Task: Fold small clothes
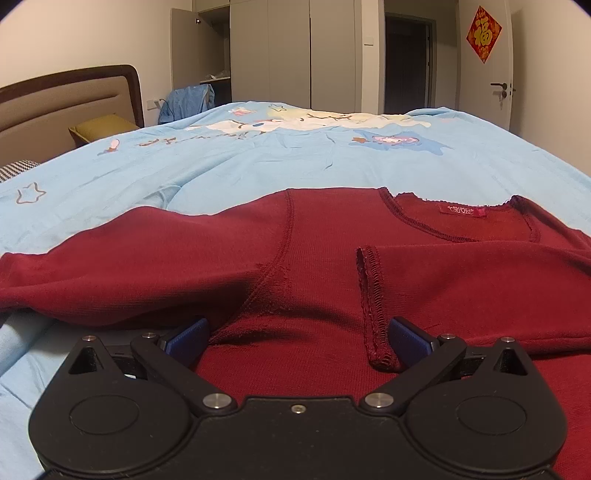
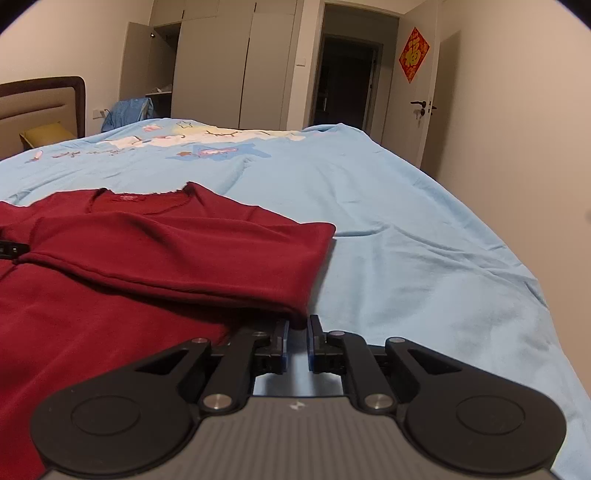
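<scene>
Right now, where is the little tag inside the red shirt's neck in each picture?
Left wrist view: the tag sits upper right, inside the red shirt's neckline.
Right wrist view: the tag is small, upper left, inside the same neckline.
Shared landmark: the red diamond decoration on the white door at the far right.

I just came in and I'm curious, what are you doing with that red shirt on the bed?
A person with two grippers is folding a dark red shirt on the blue bedspread. One sleeve is already folded across it. The left gripper is open over the shirt. The right gripper, nearly closed, sits at the fold's edge.
</scene>
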A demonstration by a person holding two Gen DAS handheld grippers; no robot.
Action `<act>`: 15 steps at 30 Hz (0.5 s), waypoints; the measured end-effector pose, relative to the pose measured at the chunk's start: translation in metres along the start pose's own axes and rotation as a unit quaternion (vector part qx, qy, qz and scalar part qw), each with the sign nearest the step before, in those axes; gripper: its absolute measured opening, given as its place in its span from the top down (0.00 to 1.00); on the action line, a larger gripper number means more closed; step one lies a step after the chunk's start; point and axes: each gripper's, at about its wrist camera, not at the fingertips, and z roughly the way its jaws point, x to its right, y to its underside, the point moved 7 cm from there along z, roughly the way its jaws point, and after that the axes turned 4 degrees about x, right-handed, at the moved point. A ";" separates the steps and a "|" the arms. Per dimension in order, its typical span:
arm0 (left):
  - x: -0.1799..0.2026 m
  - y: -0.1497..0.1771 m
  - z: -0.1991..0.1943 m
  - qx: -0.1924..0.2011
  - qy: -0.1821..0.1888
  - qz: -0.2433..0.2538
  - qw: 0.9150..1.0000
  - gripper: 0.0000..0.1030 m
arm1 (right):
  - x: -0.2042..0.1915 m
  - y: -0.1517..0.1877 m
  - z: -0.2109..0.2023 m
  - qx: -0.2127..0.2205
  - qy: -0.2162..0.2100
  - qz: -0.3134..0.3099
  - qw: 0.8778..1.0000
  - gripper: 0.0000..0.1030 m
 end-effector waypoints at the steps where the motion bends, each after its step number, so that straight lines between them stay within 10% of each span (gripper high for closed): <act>1: -0.002 -0.001 -0.001 -0.003 0.008 -0.004 1.000 0.00 | -0.001 0.000 -0.006 0.001 -0.005 0.004 1.000 0.75; 9: -0.041 -0.015 -0.044 -0.012 0.084 -0.082 0.993 0.01 | -0.040 -0.010 -0.056 0.022 -0.093 0.018 0.995 0.08; 15: -0.117 -0.017 -0.083 0.005 0.044 -0.118 0.992 0.00 | -0.093 -0.012 -0.078 0.031 -0.169 0.023 0.985 0.00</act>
